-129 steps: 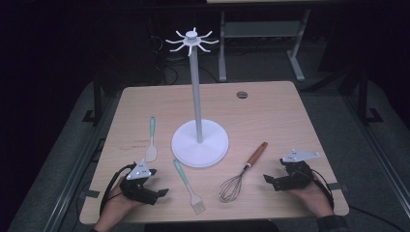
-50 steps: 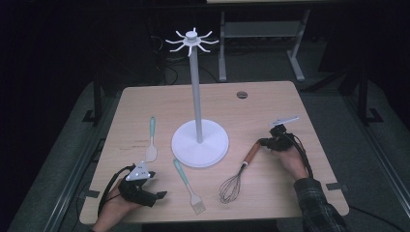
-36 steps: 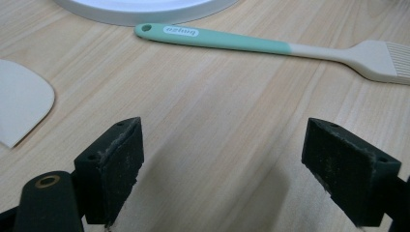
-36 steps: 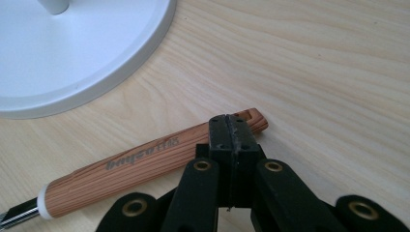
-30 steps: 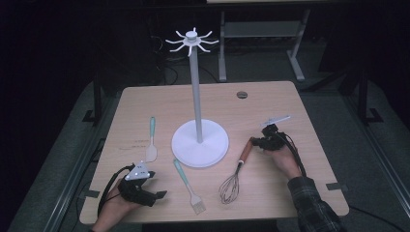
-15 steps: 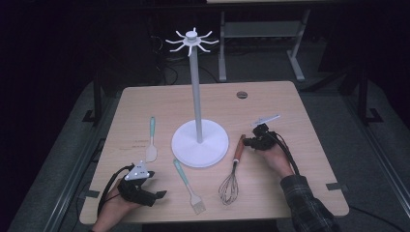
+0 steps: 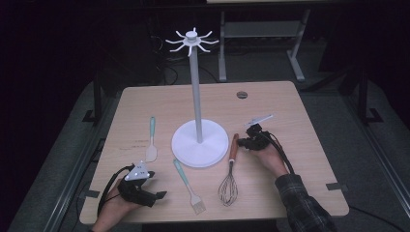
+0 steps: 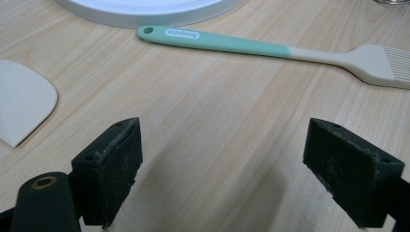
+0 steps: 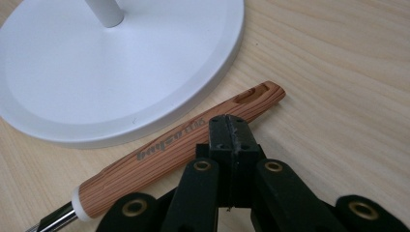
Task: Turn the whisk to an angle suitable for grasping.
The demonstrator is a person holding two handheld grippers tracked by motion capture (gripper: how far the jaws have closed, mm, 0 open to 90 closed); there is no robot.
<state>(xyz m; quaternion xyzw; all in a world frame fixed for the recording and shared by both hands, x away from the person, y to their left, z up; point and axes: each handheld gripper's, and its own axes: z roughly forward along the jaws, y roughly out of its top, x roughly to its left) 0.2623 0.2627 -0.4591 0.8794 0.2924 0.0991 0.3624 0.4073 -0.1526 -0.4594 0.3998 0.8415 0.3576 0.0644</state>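
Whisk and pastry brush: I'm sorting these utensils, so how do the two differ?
The whisk has a wood-grain handle and a wire head; the pastry brush has a teal handle and pale bristles. The whisk lies right of the stand's white base, beside the right gripper; the brush lies left, nearer the left gripper. Both lie flat on the table.

One whisk (image 7: 229,181), one brush (image 7: 189,187) (one spatula (image 7: 152,140))

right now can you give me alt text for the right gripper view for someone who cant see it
The right gripper, its black jaws shut together, has its tips against the side of a whisk's wooden handle lying on a light wood table. Just beyond the handle sits the round white base of a stand, with the foot of its pole at the top edge.
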